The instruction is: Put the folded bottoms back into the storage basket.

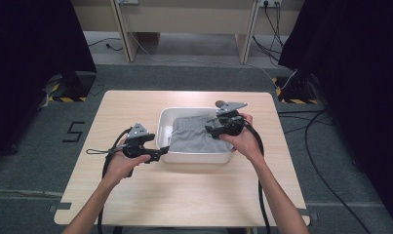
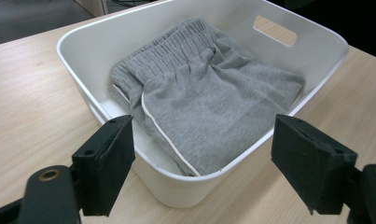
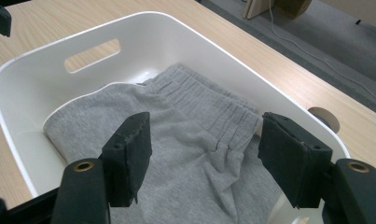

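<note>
Folded grey sweat shorts [image 2: 209,100] lay in the white tub [image 2: 311,51] — soft, light, floppy.
Both claws — left claw [image 2: 206,163], right claw [image 3: 204,161] — gaped empty; the elastic waistband looked best to pinch.

Soft matt grey knit cloth shorts [image 2: 209,98], smooth glossy white plastic tub [image 2: 311,51], pale matt wood-grain table [image 1: 194,195]

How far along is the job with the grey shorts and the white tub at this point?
Done, by the look of it: the folded grey shorts lie inside the white tub on the table. In hand: nothing; the left gripper at the tub's rim and the right gripper above the shorts both stand open and empty. What is left, if anything, cannot be told.
</note>
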The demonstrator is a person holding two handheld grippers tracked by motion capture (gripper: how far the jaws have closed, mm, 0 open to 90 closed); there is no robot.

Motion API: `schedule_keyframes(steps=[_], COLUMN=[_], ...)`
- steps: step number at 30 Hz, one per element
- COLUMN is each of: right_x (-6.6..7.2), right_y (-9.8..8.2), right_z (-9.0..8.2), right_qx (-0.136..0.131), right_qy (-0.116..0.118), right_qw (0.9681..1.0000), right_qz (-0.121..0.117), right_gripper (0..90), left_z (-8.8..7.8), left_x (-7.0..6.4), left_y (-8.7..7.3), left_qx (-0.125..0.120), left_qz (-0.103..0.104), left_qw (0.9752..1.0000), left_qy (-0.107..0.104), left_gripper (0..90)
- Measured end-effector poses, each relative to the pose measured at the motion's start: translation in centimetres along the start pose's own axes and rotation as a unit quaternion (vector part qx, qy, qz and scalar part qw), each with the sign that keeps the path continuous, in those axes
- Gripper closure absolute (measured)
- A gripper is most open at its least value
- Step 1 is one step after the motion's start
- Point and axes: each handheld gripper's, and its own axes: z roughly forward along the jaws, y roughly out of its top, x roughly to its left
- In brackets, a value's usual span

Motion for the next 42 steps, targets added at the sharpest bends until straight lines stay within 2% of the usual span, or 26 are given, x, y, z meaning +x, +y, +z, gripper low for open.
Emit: schedule_keyframes(steps=[11,14,22,30,35,42], right_x=[0.9,1.1,2.1,2.6,3.4,4.4], right_y=[-0.5,-0.8,-1.7,-2.7,-3.3,-4.4], right_z=[-0.8,-1.1,-2.1,-2.8,-3.3,-4.0], right_qx=[-0.009,-0.013,-0.028,-0.039,-0.043,-0.048], right_qy=[0.006,0.008,0.011,0.018,0.016,0.019], right_qw=[0.9999,0.9999,0.9995,0.9991,0.9990,0.9986], right_qz=[-0.005,-0.004,-0.008,0.000,-0.006,-0.010], right_gripper=[34.8,34.8,34.2,33.8,33.5,33.5], left_z=[-0.4,-0.7,-1.6,-2.5,-2.9,-3.1], left_x=[-0.6,-0.9,-1.4,-1.6,-1.7,-1.9], left_y=[-0.1,-0.2,-1.0,-1.6,-2.3,-3.3], left_qx=[0.000,-0.010,-0.013,-0.019,-0.019,-0.018], left_qz=[0.008,0.008,0.011,0.008,0.007,0.009], left_qw=[1.0000,0.9999,0.9998,0.9998,0.9998,0.9998], left_qy=[-0.006,-0.001,-0.005,-0.007,-0.009,-0.002], left_gripper=[21.0,21.2,21.2,21.1,21.1,21.0])
